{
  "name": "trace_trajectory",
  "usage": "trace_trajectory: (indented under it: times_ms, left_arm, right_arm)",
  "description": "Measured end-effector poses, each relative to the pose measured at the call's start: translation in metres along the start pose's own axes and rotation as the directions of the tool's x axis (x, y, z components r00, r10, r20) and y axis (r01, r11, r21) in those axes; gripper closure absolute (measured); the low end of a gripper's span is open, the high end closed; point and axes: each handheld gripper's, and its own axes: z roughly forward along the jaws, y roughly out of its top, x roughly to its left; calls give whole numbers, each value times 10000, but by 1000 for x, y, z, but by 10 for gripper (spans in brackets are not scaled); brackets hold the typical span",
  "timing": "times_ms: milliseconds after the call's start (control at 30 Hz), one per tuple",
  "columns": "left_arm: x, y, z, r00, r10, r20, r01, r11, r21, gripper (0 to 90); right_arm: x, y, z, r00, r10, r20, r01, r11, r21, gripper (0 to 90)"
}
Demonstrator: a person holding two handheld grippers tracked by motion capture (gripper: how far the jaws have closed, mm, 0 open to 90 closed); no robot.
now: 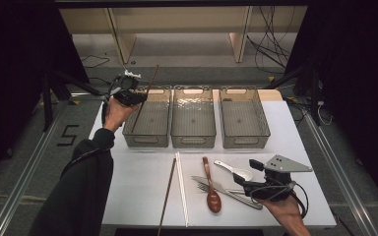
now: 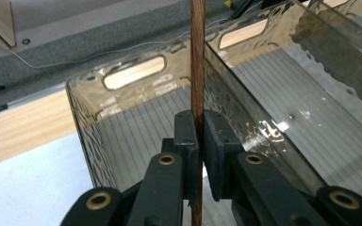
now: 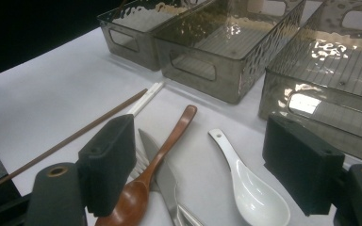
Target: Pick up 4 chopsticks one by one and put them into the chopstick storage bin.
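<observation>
My left gripper is shut on a thin brown chopstick, held slanting over the far end of the left clear bin. In the left gripper view the stick runs upright between the closed pads, with the bin's handle wall just beyond. At the near right of the table my right gripper stands open and empty. Ahead of its jaws lie a white ceramic spoon and a wooden spoon.
A middle bin and a right bin stand beside the left one. On the white mat lie another brown chopstick, a white chopstick pair, the wooden spoon, a knife and fork and the white spoon.
</observation>
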Motion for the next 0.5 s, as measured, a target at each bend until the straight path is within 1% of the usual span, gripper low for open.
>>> trace_trajectory:
  times_ms: [133,233,300,400,500]
  left_arm:
    - [2,-6,4,10000,-68,-2,68,10000,-18,835]
    - [2,-11,8,10000,19,-9,-19,9999,127,834]
    - [2,-14,11,10000,-3,-41,4,9998,206,833]
    - [1,-18,15,9995,228,-237,-219,9990,382,830]
    - [1,-20,17,9998,109,-190,-101,9990,424,824]
  right_arm:
    - [1,0,0,10000,8,2,-8,10000,33,270]
    - [1,0,0,10000,17,2,-17,10000,44,270]
    - [1,0,0,10000,6,-2,-6,10000,30,270]
    - [1,0,0,10000,-24,-22,24,10000,20,270]
    - [1,0,0,10000,-7,-22,7,10000,22,270]
